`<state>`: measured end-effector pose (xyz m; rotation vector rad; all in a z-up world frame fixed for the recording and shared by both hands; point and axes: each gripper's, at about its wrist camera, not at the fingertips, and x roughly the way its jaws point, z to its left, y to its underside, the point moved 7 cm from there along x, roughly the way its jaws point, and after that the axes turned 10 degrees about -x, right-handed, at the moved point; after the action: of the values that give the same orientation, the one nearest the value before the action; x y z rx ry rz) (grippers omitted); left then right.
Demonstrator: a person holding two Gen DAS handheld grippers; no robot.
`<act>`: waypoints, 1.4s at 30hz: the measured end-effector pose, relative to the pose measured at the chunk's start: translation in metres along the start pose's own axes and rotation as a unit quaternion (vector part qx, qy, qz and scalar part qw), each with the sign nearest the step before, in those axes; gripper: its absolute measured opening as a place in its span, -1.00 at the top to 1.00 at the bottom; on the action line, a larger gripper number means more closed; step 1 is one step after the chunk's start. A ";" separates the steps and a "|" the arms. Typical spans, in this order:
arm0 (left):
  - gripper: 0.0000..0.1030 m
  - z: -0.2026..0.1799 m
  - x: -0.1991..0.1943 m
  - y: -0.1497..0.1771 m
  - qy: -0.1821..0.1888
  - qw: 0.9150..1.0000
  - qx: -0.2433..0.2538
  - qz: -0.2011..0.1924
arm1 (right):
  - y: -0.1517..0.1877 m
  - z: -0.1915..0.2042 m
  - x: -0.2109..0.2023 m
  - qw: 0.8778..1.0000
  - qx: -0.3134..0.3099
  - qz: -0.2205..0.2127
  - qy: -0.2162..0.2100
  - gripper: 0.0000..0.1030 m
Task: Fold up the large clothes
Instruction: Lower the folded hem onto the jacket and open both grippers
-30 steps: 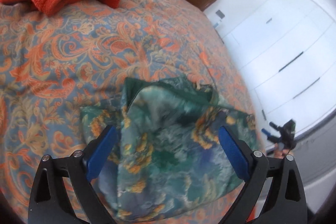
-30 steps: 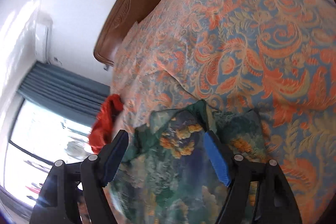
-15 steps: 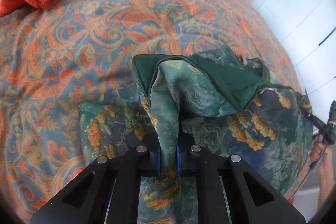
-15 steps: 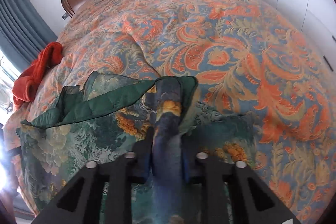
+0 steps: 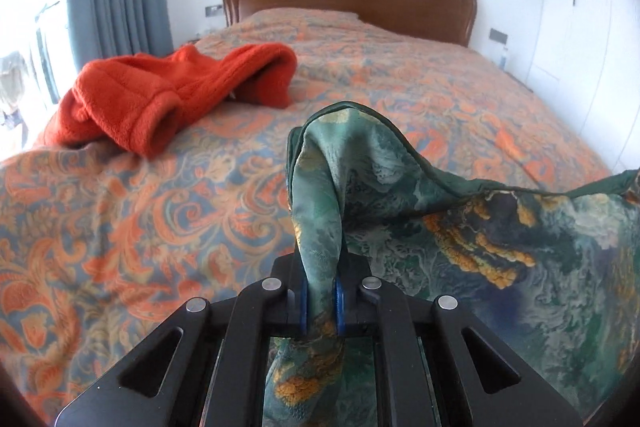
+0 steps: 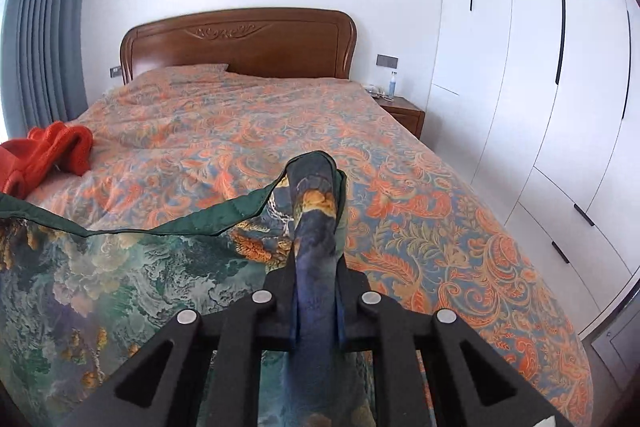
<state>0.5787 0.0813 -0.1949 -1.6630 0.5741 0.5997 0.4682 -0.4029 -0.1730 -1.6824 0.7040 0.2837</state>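
A large green garment (image 5: 500,227) with a painted pattern of orange flowers and a dark green lining is held up over the bed. My left gripper (image 5: 319,307) is shut on its left corner, which bunches up above the blue pads. My right gripper (image 6: 316,311) is shut on its right corner. The upper edge of the garment (image 6: 120,267) sags between the two grippers. The rest hangs below, out of sight.
The bed (image 6: 260,131) has an orange and blue paisley cover. An orange fleece garment (image 5: 168,95) lies crumpled at its left side, also in the right wrist view (image 6: 44,155). A wooden headboard (image 6: 240,43) stands behind, white wardrobes (image 6: 540,87) and a nightstand (image 6: 404,115) at the right.
Both grippers were open over the garment lying on the bed. They have closed on its corners and lifted it, and both views have tilted up toward the headboard.
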 end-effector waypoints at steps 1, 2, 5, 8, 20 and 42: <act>0.84 0.004 0.011 0.012 -0.007 1.000 0.000 0.011 | 0.008 0.003 0.012 1.000 -0.007 0.010 0.002 0.75; 0.83 0.008 0.022 0.023 -0.014 1.000 0.000 0.022 | 0.016 0.007 0.022 1.000 -0.012 0.020 0.002 0.75; 0.81 0.016 0.045 0.047 -0.014 0.999 -0.008 0.043 | 0.049 0.015 0.054 0.998 -0.013 0.054 -0.004 0.76; 0.76 0.020 0.055 0.055 -0.007 0.998 -0.026 0.054 | 0.078 0.020 0.075 0.997 0.005 0.078 -0.018 0.75; 0.65 0.031 0.088 0.079 0.030 0.994 -0.081 0.072 | 0.122 0.032 0.120 0.991 0.049 0.106 -0.060 0.72; 0.63 0.032 0.092 0.082 0.035 0.993 -0.087 0.068 | 0.130 0.029 0.135 0.984 0.094 0.111 -0.102 0.70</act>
<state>0.5907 0.0952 -0.3210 -1.8246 0.7067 0.7091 0.5030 -0.4263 -0.3574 -1.3745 0.7416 0.5238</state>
